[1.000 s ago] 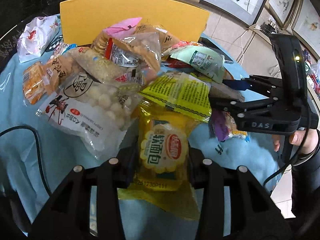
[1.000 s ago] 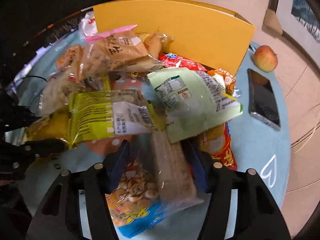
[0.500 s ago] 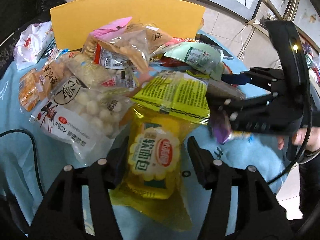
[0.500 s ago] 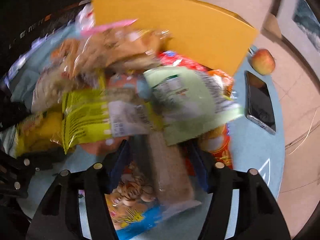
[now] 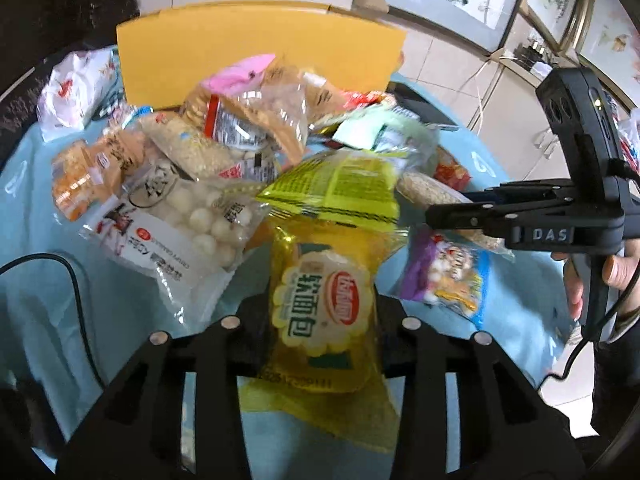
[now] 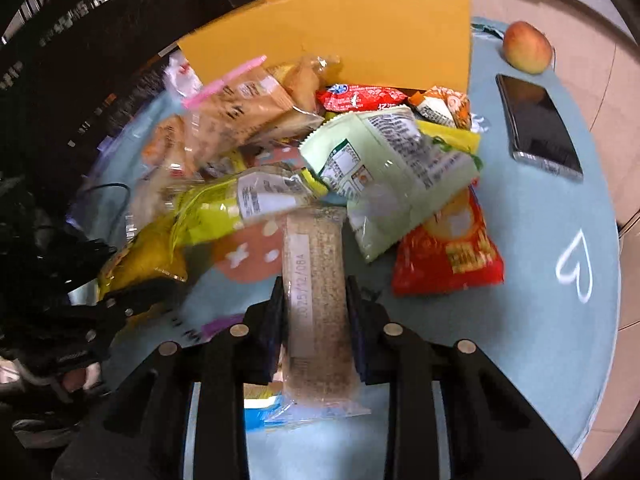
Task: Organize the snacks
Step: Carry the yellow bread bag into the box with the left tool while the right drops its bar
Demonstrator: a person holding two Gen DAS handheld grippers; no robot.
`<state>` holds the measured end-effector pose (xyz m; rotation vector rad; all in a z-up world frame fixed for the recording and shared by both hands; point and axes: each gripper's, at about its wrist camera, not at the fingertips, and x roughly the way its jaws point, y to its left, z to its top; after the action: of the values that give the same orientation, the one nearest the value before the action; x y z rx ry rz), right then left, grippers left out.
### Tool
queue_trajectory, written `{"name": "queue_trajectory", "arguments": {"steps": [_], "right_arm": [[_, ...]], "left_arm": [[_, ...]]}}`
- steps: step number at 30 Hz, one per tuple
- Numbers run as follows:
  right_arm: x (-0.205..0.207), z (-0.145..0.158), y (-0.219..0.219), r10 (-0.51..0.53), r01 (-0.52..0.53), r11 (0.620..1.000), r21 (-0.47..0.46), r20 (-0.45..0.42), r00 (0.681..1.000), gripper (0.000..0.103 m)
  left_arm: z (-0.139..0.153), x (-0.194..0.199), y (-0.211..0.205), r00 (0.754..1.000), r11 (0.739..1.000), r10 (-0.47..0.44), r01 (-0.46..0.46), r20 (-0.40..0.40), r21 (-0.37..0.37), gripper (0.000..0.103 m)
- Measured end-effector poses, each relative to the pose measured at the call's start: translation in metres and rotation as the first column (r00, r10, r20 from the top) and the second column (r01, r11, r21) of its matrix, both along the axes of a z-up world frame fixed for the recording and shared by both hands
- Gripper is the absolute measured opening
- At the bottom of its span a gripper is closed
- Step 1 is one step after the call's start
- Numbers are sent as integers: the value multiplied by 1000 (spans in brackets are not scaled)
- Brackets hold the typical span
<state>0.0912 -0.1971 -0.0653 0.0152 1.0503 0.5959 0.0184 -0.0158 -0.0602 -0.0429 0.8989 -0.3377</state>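
**Both tongs closing on snack packs at the pile edge**

Left tongs (image 5: 322, 312) closing on the yellow bread pack (image 5: 323, 312); the pack sits between the fingers, both touching its sides, its far end tucked under a yellow-green packet (image 5: 336, 188). Right tongs (image 6: 316, 320) closing on a clear-wrapped grain bar (image 6: 316, 304), fingers pressed on both long sides, the bar running lengthwise along the tongs with its far end under the pile.

The snack pile covers the middle of the round surface with the light blue cloth (image 6: 560, 340). A yellow cardboard box (image 6: 360, 36) stands at the far side, snacks heaped against its open front. White bag of round balls (image 5: 188, 232) just left of the bread pack. Purple-and-blue packet (image 5: 448, 276) lies below the right tongs in the left view. Pale green packet (image 6: 392, 172) and red packet (image 6: 448, 256) right of the bar. White wrapped pack (image 5: 76, 88) lies apart at far left.

A peach (image 6: 526, 50) and a phone (image 6: 538, 128) at the right edge, apart from the pile. A hand (image 5: 592, 276) grips the right tool's handle.
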Motion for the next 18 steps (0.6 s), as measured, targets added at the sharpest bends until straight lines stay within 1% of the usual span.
{"name": "queue_trajectory", "arguments": {"steps": [5, 10, 13, 15, 18], "right_arm": [[-19, 12, -38, -32, 37, 993, 113, -39, 999, 29], [-34, 29, -62, -59, 62, 974, 217, -21, 998, 29], [-39, 43, -66, -54, 49, 963, 266, 13, 998, 29], [-36, 56, -61, -52, 36, 958, 284, 47, 998, 29], [-30, 87, -60, -49, 8, 943, 334, 116, 992, 29]], "left_arm": [[18, -18, 5, 999, 999, -25, 26, 37, -20, 39], [31, -28, 6, 997, 999, -38, 40, 67, -30, 39], [43, -28, 9, 996, 999, -34, 37, 88, -26, 39], [57, -21, 11, 994, 999, -29, 32, 106, -25, 39], [82, -4, 14, 988, 1000, 0, 1, 152, -4, 39]]}}
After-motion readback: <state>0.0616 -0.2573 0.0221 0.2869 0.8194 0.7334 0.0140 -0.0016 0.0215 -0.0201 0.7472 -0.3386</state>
